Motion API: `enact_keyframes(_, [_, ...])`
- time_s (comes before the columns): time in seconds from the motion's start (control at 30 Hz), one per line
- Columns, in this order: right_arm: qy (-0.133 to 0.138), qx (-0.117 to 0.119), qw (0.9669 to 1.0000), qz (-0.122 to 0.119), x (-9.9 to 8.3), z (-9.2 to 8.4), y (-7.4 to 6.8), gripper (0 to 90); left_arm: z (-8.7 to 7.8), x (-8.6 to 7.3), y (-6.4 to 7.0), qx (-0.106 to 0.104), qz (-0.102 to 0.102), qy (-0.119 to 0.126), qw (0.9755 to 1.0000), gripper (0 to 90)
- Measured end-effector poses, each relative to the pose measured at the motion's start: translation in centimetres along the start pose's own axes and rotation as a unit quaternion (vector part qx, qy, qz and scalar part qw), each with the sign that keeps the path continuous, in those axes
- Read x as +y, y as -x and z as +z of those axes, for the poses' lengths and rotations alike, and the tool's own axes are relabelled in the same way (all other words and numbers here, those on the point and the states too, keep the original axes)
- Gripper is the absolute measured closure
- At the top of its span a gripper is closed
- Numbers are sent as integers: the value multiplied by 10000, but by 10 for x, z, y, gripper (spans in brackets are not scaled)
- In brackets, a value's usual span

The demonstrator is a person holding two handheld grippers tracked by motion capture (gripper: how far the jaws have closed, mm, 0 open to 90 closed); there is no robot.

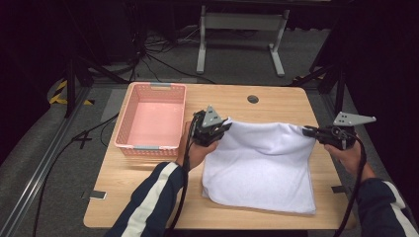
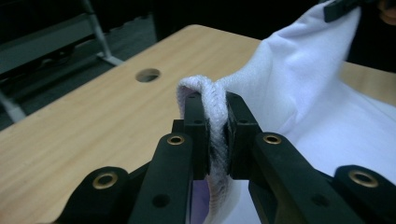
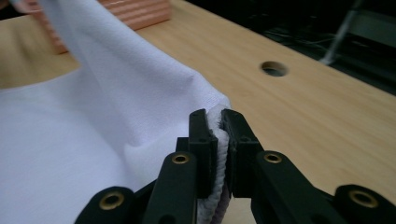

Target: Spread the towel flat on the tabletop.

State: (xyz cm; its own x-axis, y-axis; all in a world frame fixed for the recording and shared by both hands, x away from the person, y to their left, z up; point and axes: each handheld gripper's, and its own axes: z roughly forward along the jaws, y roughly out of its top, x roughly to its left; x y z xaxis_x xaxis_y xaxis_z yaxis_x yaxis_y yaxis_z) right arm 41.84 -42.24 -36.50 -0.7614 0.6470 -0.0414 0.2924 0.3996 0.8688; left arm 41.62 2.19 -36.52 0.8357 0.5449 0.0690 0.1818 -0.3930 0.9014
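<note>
On the wooden table (image 1: 148, 197) we have a white towel (image 1: 262, 168) spread across the right half, and we hold its two far corners up off the surface. Our left gripper (image 1: 220, 127) is clamped on the far left corner; from the left gripper view the cloth's hem is pinched flat between the black pads. Our right gripper (image 1: 310, 131) is clamped just as tight on the far right corner, with the edge of the towel squeezed between its jaws in the right gripper view. Between both grips the far edge hangs taut and raised, while the near part of the towel lies flat on the table. A pink basket (image 1: 128, 118) stands to the left, just beside our left hand (image 1: 200, 150), with nothing inside as far as we can see. We judge that the grasp is done and a fold is just under way: carrying the lifted edge toward the near edge, flattening it, and perhaps moving the towel into the basket are all left to do
</note>
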Motion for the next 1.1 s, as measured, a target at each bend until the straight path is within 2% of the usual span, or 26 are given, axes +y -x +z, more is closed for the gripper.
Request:
enact_keyframes(0.07, [-38, 333, 9991, -274, -8, -10, -17, 819, -15, -15, 8, -211, 97, -56, 9997, 816])
enact_keyframes(0.1, [-105, 640, 9969, -447, -16, -18, -31, 817, -20, -23, 11, -299, 74, -51, 9995, 815])
enact_keyframes(0.13, [-105, 640, 9969, -447, -16, -18, -31, 817, -25, -31, 14, -321, 179, -98, 9993, 815])
enact_keyframes(0.17, [-207, 897, 9935, -663, -27, -28, -46, 814, -29, -39, 18, -395, 161, -164, 9990, 813])
enact_keyframes(0.2, [-207, 897, 9935, -663, -27, -28, -46, 814, -34, -47, 20, -474, 244, -187, 9984, 813])
enact_keyframes(0.23, [-252, 1046, 9919, -678, -33, -32, -52, 813, -38, -56, 24, -576, 301, -266, 9975, 813])
enact_keyframes(0.27, [-356, 1258, 9884, -774, -41, -36, -59, 809, -41, -64, 27, -653, 358, -371, 9965, 812])
enact_keyframes(0.33, [-562, 1448, 9835, -924, -54, -42, -70, 805, -44, -77, 34, -869, 538, -591, 9930, 812])
enact_keyframes(0.4, [-720, 1673, 9781, -1003, -64, -46, -79, 794, -45, -85, 39, -981, 693, -773, 9897, 806])
enact_keyframes(0.43, [-776, 1728, 9766, -1017, -67, -48, -82, 794, -46, -91, 42, -1086, 840, -911, 9863, 806])
enact_keyframes(0.47, [-852, 1837, 9739, -1030, -73, -48, -86, 790, -46, -95, 45, -1112, 897, -984, 9848, 804])
enact_keyframes(0.5, [-1102, 1877, 9694, -1138, -80, -47, -93, 785, -46, -97, 45, -1155, 1005, -1093, 9822, 801])
enact_keyframes(0.53, [-1183, 1936, 9667, -1184, -83, -46, -96, 786, -44, -102, 46, -1215, 1095, -1284, 9781, 801])
enact_keyframes(0.57, [-1255, 2022, 9641, -1178, -86, -46, -98, 784, -44, -102, 46, -1215, 1095, -1284, 9781, 800])
enact_keyframes(0.6, [-1255, 2022, 9641, -1178, -86, -46, -98, 784, -43, -106, 47, -1294, 1053, -1364, 9765, 800])
enact_keyframes(0.67, [-1563, 2079, 9569, -1293, -93, -41, -104, 785, -41, -109, 47, -1287, 1223, -1591, 9712, 797])
enact_keyframes(0.7, [-1671, 2065, 9551, -1310, -96, -39, -105, 786, -39, -111, 47, -1276, 1256, -1610, 9706, 799])
enact_keyframes(0.73, [-1754, 2026, 9545, -1311, -98, -37, -105, 790, -37, -112, 48, -1230, 1280, -1685, 9696, 799])
enact_keyframes(0.8, [-1793, 1927, 9560, -1296, -102, -34, -105, 797, -32, -114, 47, -1149, 1321, -1738, 9691, 800])
enact_keyframes(0.83, [-1795, 1876, 9567, -1313, -102, -33, -104, 799, -29, -113, 48, -1024, 1303, -1795, 9697, 801])
enact_keyframes(0.87, [-1782, 1696, 9597, -1356, -100, -31, -103, 804, -27, -112, 48, -961, 1318, -1841, 9693, 802])
enact_keyframes(0.93, [-1790, 1433, 9630, -1413, -98, -28, -101, 805, -20, -109, 45, -719, 1337, -1853, 9709, 803])
enact_keyframes(0.97, [-1766, 1212, 9663, -1430, -97, -25, -99, 806, -17, -108, 42, -686, 1282, -1853, 9719, 805])
enact_keyframes(1.03, [-1755, 898, 9700, -1423, -94, -20, -93, 807, -11, -106, 37, -570, 1238, -1835, 9735, 806])
enact_keyframes(1.1, [-1715, 673, 9725, -1427, -92, -15, -87, 809, -10, -105, 35, -560, 1171, -1841, 9743, 807])
